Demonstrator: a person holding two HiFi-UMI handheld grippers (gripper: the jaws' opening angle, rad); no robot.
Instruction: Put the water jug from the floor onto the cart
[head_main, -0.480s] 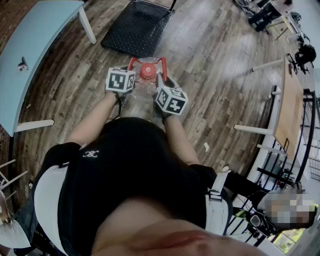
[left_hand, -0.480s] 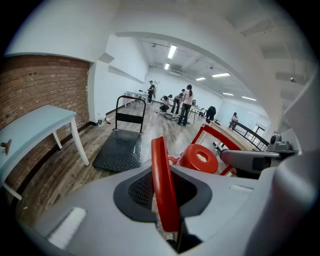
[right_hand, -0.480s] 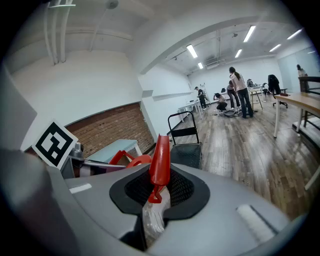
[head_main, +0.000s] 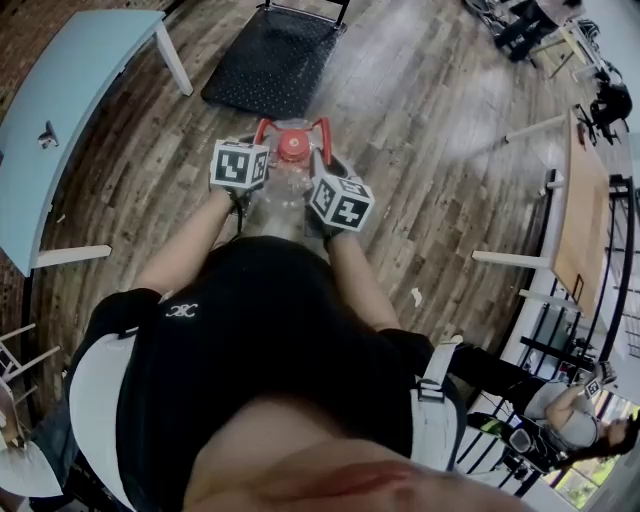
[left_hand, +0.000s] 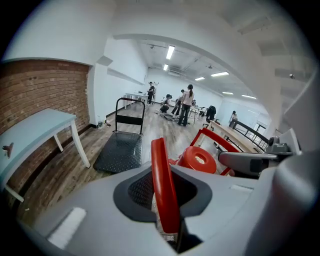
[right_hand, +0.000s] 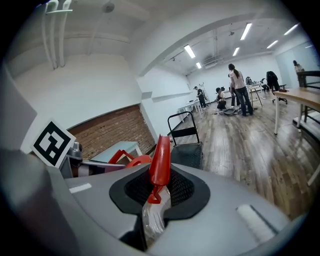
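My left gripper is clamped on the water jug's left red handle. The strap runs upright between the two dark pads, and both press against it. My right gripper is closed the same way on the right red handle, with a fold of the jug's clear plastic pinched just below it in the same gap.

In the head view the two grippers sit close together in front of my torso. The water jug is between them, and its red cap is just ahead of both marker cubes, about level with the jaw tips. From the left gripper the cap is just to the right of the jaws. From the right gripper it lies just to the left, partly behind the left gripper's body. The jug's lower part is hidden under the grippers and my body, so I cannot tell whether its base is on the wooden floor or off it.

The cart stands straight ahead of both grippers, well apart from the jug. It has a black studded deck, and its upright push bar is at the end away from me. A light blue table is off to the left of the left gripper, beside a brick wall. A wooden table stands well to the right of the right gripper. Far beyond the cart, several people are in the open room.
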